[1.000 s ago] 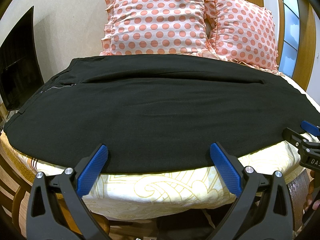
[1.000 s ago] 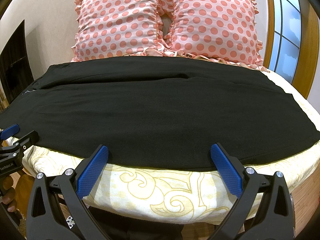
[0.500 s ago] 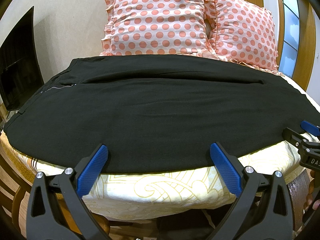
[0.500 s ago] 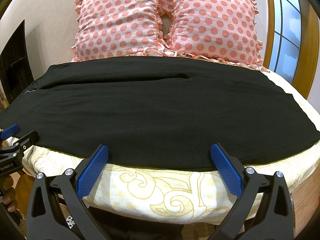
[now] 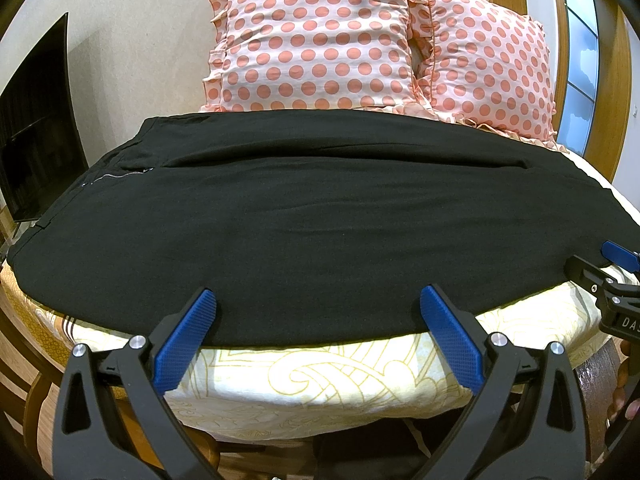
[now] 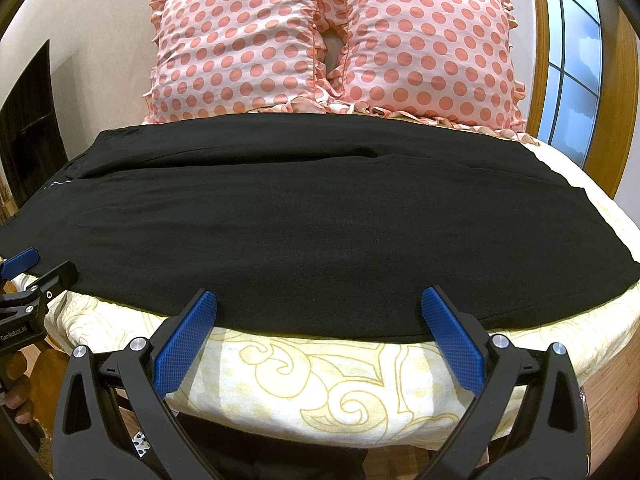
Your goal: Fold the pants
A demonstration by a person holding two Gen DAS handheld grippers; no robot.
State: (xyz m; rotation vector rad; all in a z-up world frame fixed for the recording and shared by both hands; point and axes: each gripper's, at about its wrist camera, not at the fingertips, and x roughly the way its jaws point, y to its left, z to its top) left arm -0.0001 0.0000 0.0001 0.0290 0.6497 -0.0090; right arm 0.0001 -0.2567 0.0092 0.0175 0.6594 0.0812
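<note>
The black pants point(image 5: 312, 216) lie spread flat across the bed point(image 5: 320, 376), lengthwise from side to side, the waist end with its zipper point(image 5: 116, 176) at my left and the leg ends running off to my right. One leg looks already laid over the other, since I see a long seam line running along the far part and only one broad dark panel, but I cannot be sure of that. No crosswise fold shows yet, so I judge most of the folding is left: bring one end over toward the other, then tidy.

My left tool point(image 5: 318, 312) is spread wide and empty, its blue pads point(image 5: 188, 336) sitting just at the near hem of the cloth, one to each side, not pinching it. My right tool point(image 6: 320, 312) is likewise spread wide and holding nothing, placed at the same near edge further toward the leg ends. Each tool shows at the rim of the other's view, so they are side by side along the hem. Beyond the pants two polka-dot pillows point(image 6: 332, 40) stand against the wall, well clear of the work
</note>
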